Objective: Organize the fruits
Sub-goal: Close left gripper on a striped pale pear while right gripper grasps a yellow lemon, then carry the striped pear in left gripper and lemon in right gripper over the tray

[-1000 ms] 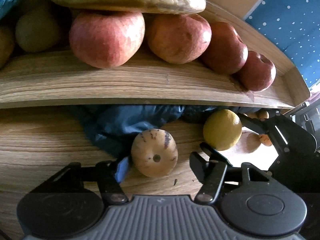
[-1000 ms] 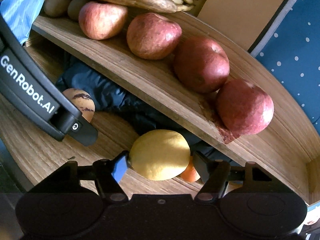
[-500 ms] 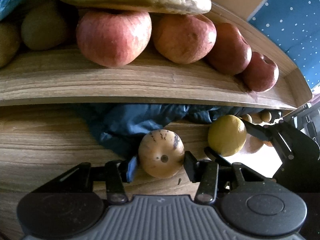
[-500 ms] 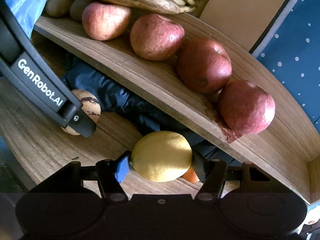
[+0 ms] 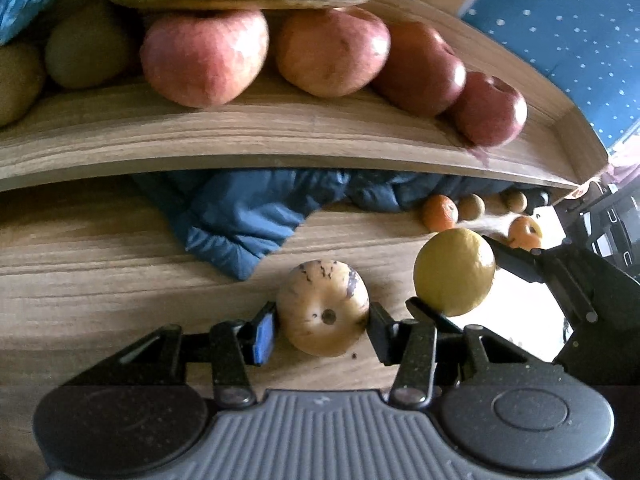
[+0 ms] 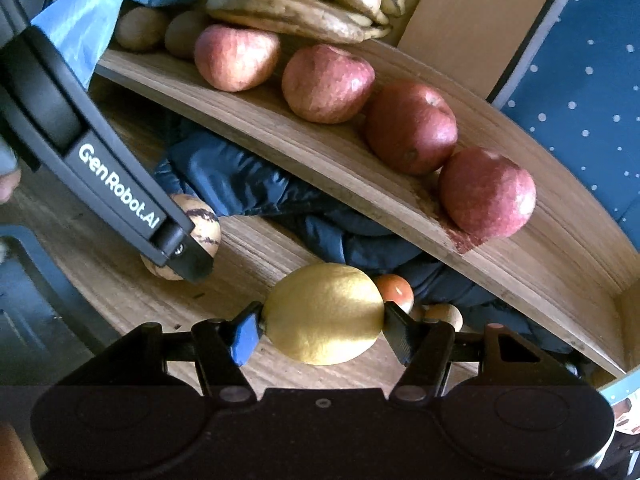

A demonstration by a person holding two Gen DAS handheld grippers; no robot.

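The left tongs (image 5: 322, 322) are gripping a tan, purple-streaked fruit (image 5: 322, 308) sitting on the wooden desk (image 5: 100, 264), having just closed in on it. The right tongs (image 6: 323, 326) are squeezing a lemon (image 6: 324, 314), their jaws having just been closing, and it's looking lifted clear of the desk. A crumpled blue cloth (image 5: 240, 216) is lying right behind under the shelf (image 5: 240, 136), which is carrying red apples (image 6: 408, 128) and bananas (image 6: 304, 4). Small oranges (image 5: 440, 212) are sitting half hidden beyond.

lemon (image 6: 324, 314): yellow, lifted | striped pale fruit (image 5: 322, 307): stem-end facing up, on wooden surface
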